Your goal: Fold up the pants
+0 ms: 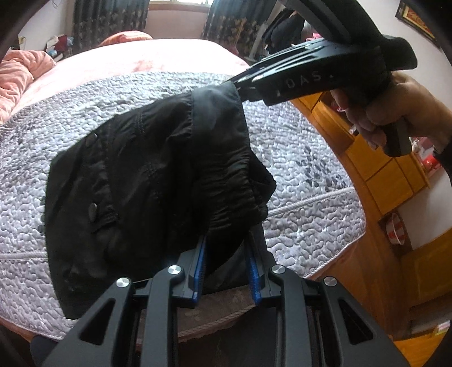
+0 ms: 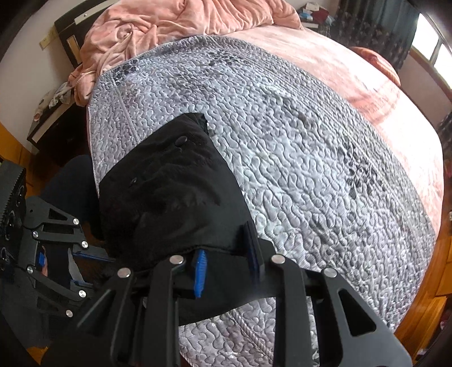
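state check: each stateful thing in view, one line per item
black pants: bunched, lifted off the bed, held by both grippers, not yet folded flat
left gripper: fingers apart, waistband fabric between them
right gripper: fingers apart, pants edge between them
grey quilt: spread flat on the bed
pink blanket: crumpled in a heap at the head of the bed
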Available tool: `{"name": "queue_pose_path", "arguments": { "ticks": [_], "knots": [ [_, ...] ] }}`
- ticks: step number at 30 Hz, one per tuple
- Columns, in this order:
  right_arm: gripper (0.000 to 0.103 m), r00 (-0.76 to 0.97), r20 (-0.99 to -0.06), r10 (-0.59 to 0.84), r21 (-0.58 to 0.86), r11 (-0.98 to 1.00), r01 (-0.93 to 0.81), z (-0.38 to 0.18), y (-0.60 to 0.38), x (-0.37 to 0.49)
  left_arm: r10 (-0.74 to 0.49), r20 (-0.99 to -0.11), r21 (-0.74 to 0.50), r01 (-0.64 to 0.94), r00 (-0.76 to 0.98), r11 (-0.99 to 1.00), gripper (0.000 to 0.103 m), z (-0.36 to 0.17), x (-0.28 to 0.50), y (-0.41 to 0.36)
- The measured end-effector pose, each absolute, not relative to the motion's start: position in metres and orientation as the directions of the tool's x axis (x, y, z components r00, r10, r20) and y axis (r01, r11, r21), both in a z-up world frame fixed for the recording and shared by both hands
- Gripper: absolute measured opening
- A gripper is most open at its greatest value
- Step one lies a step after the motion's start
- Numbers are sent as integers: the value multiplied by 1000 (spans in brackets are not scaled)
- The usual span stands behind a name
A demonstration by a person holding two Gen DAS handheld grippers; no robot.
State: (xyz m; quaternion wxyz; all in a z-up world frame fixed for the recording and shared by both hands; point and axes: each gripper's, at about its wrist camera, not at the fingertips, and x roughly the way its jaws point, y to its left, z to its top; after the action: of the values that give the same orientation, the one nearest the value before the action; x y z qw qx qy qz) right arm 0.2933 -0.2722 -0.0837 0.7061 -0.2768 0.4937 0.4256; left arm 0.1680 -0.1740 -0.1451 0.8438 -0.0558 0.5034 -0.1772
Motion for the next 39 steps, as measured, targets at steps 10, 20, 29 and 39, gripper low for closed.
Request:
{"name": "queue_pose_path", "arguments": {
  "ticks": [10,20,29,39],
  "knots": [
    [24,125,-936,330,71,524,-849,-130,-296,302,-362,-861,-283,254,357,925,25,-186,182,-188],
    [30,116,-937,330,115,602,-791,-173,-325,310,-365,-887,-297,255,284,920,25,-222,191,-195],
    [52,72,-839,539,483,800,-355,-201,-409,336,-446,-864,-388,256,233,885,31,-224,193,-189],
    [84,115,-475,872,879,478,5,-254,-400,320,-478,-769,-488,93,425,868,84,-177,183,-76]
  ]
}}
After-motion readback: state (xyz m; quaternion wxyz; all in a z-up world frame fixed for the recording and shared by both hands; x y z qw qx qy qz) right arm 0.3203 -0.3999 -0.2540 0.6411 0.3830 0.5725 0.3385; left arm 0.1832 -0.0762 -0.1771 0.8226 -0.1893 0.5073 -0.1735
